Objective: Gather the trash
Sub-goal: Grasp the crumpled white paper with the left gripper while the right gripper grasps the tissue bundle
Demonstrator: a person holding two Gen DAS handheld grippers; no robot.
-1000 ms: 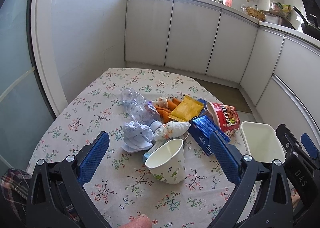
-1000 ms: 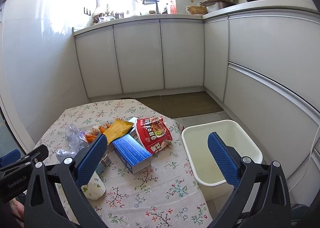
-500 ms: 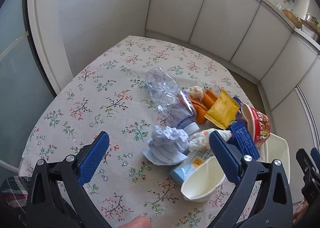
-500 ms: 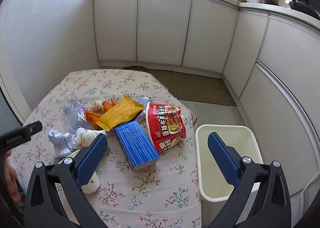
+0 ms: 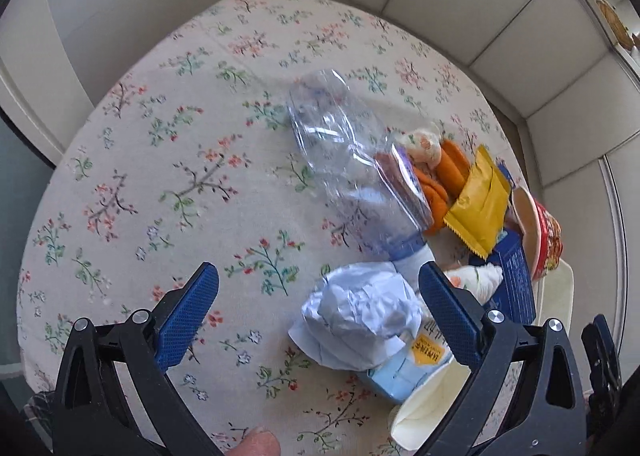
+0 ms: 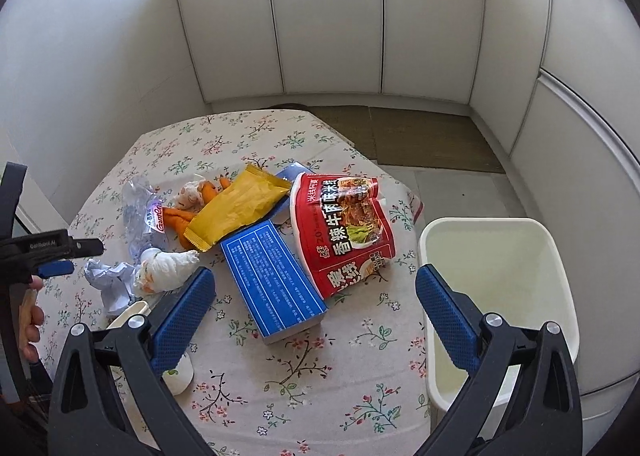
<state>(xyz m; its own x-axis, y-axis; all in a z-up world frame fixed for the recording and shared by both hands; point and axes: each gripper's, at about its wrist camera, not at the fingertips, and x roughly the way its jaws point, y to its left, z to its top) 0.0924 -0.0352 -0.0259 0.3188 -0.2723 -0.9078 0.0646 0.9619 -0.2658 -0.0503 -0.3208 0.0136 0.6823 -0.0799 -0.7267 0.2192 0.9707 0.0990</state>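
Trash lies on a floral tablecloth point(image 5: 160, 183). My left gripper point(image 5: 318, 310) is open and empty above a crumpled paper ball point(image 5: 360, 316), which lies by its right finger. Beside it are a crushed clear bottle point(image 5: 344, 167), a light blue carton point(image 5: 408, 368) and a paper cup point(image 5: 428, 416). My right gripper point(image 6: 314, 310) is open and empty above a blue box point(image 6: 272, 276). A red noodle packet point(image 6: 344, 228), a yellow wrapper point(image 6: 236, 211), carrots point(image 6: 176, 217) and a tissue wad point(image 6: 166, 270) lie beyond it. The white bin point(image 6: 500, 296) stands off the table's right edge.
White cabinets point(image 6: 328, 23) curve round the far side and right. A brown floor mat point(image 6: 420, 139) lies beyond the table. The left gripper's body point(image 6: 44, 248) and the person's hand point(image 6: 30, 320) show at the left of the right wrist view.
Both grippers have tilted downward and moved closer to the table. The left one has come in over the paper ball. The right one has come in over the blue box.
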